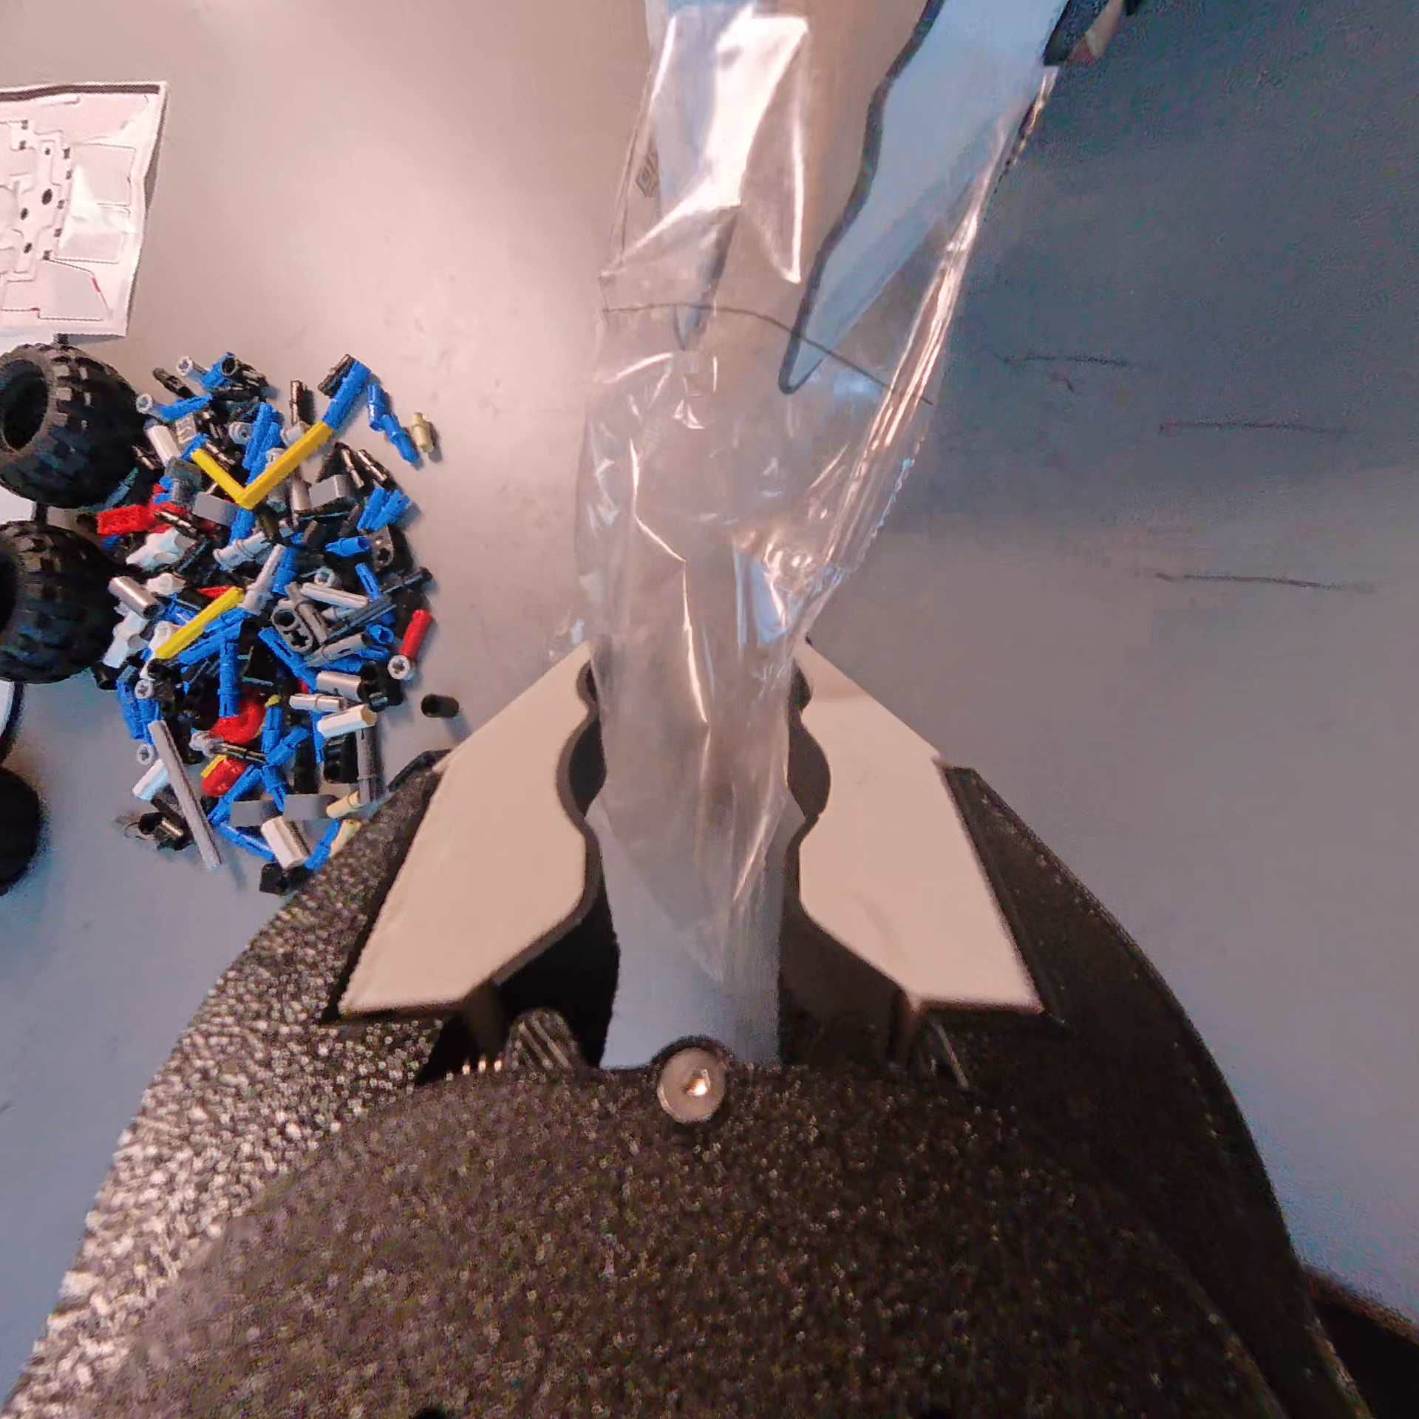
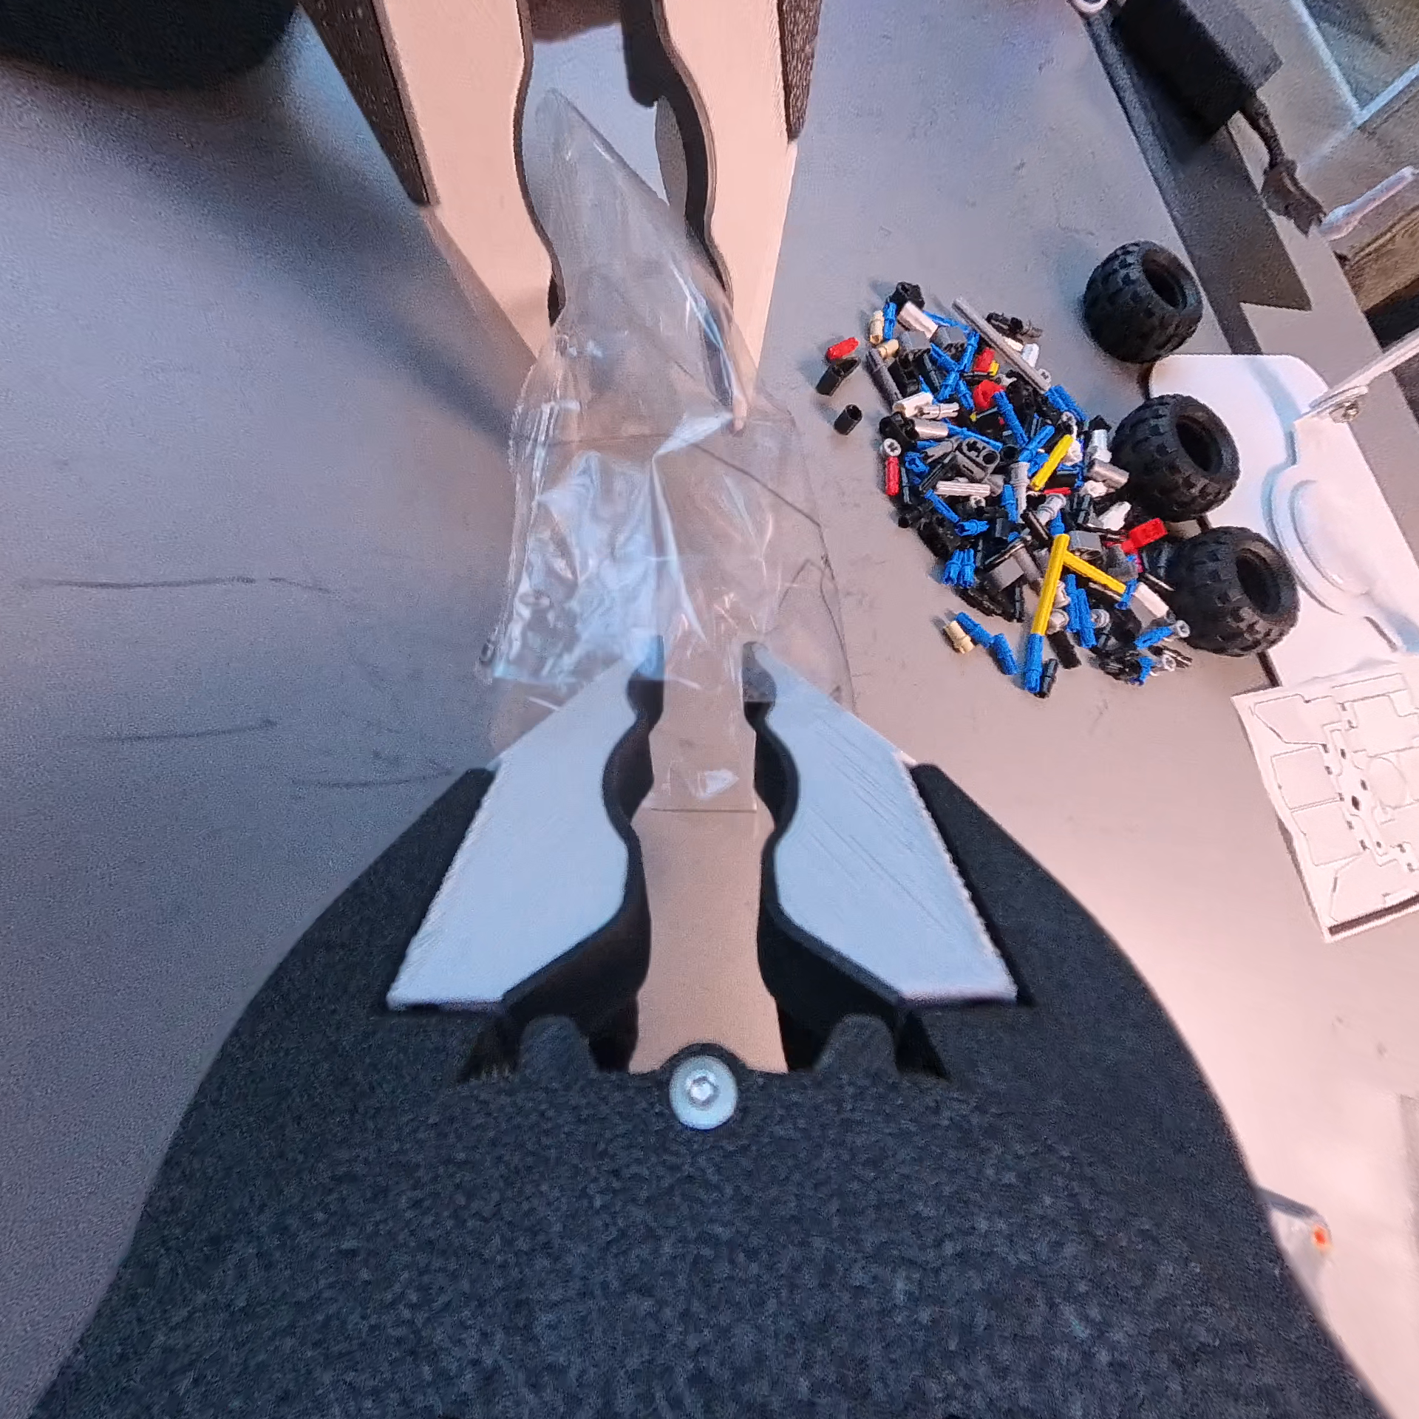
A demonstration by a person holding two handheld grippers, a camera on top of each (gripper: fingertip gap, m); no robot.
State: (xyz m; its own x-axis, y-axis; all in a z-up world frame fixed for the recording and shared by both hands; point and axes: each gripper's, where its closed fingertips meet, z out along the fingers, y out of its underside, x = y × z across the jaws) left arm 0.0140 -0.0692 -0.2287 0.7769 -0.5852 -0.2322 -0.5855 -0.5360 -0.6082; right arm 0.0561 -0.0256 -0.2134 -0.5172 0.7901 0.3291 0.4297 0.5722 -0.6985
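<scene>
A clear, empty plastic bag stretches between my two grippers above the grey table. My left gripper has one bunched end of the bag between its fingertips, with the jaws a little apart around it. In the right wrist view my right gripper pinches the other end of the bag, and a flat corner lies back between its fingers. The left gripper shows opposite it at the top. A dark part of the right gripper shows at the top right of the left wrist view.
A pile of small blue, black, grey, yellow and red building pieces lies on the table beside the bag; it also shows in the right wrist view. Black knobbly tyres, a white moulded tray and a printed sheet lie past the pile. The gap from one gripper's tips to the other's is roughly 7 centimeters.
</scene>
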